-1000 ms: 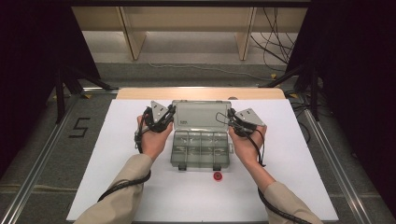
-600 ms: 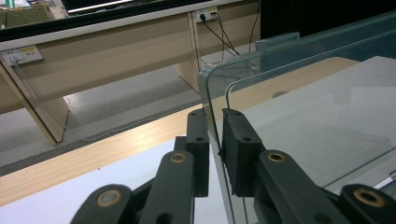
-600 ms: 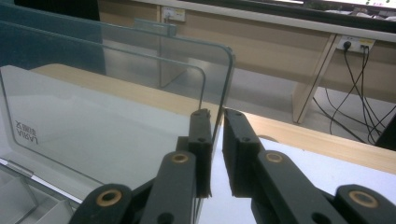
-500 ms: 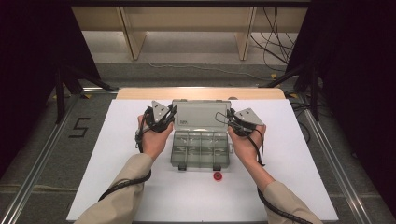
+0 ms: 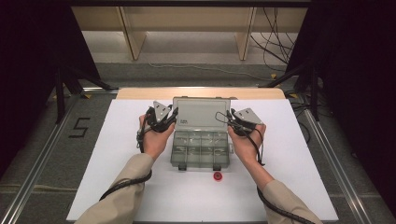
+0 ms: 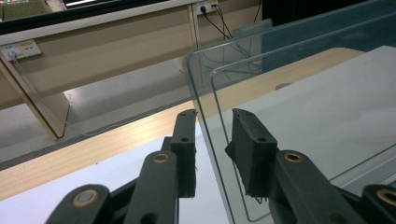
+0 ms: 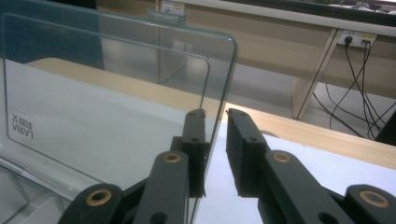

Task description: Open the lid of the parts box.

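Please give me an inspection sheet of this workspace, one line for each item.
Surface: white board on a wooden table top.
Job's things: clear compartment box, its lid raised upright.
Clutter: one small red piece in front of the box.
Grippers: left tool and right tool each straddle a side edge of the lid; their jaws have just been opening, and gaps show beside the pads.
Cables: one cable trails from each tool along the forearm; more cables lie on the floor behind.
Surroundings: wooden furniture legs, dark curtains, number 5 marked on the floor.
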Available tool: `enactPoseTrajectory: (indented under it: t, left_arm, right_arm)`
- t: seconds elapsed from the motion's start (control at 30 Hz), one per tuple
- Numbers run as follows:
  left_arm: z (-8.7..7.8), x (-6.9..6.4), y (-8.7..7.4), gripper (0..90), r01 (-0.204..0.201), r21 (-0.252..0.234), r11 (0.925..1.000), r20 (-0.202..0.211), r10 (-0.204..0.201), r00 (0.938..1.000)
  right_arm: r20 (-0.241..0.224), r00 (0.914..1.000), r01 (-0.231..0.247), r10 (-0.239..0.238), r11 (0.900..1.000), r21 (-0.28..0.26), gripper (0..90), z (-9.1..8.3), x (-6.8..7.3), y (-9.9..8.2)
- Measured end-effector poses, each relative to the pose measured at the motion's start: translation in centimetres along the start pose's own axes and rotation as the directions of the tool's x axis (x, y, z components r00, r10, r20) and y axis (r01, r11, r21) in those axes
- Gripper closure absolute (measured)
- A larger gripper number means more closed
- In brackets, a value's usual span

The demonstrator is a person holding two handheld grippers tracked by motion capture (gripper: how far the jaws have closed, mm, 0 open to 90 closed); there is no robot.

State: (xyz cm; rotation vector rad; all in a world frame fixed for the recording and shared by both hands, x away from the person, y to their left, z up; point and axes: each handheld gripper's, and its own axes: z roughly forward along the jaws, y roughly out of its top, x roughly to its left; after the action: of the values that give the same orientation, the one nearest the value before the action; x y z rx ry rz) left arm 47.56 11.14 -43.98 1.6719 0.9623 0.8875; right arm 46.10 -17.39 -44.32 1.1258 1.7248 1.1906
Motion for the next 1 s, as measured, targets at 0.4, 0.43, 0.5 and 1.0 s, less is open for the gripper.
enactPoseTrajectory:
  t: [0.4,0.43,0.5,1.0]
  left_arm:
    - [0.5,0.1,-0.7,65.8,-0.01,0.053,0.9986,0.0,0.01,1.0]
    - [0.5,0.1,-0.7,65.1,-0.003,0.056,0.9984,-0.001,0.003,1.0]
    - [0.6,0.2,-0.8,63.1,0.004,0.065,0.9979,0.009,-0.005,0.9999]
    - [-0.9,0.0,-0.7,16.5,-0.008,0.135,0.9907,0.12,-0.008,0.9928]
  right_arm:
    - [0.0,0.9999,0.016,-0.016,0.9996,0.023,72.9,0.7,-0.2,-0.7]
    - [-0.003,0.9999,0.011,-0.011,0.9995,0.031,71.9,0.8,-0.2,-0.7]
    - [-0.01,0.9999,-0.002,0.003,0.9983,0.058,68.6,0.7,-0.2,-0.7]
    - [-0.151,0.9881,-0.011,0.032,0.9901,0.14,26.4,-0.1,-1.4,-1.2]
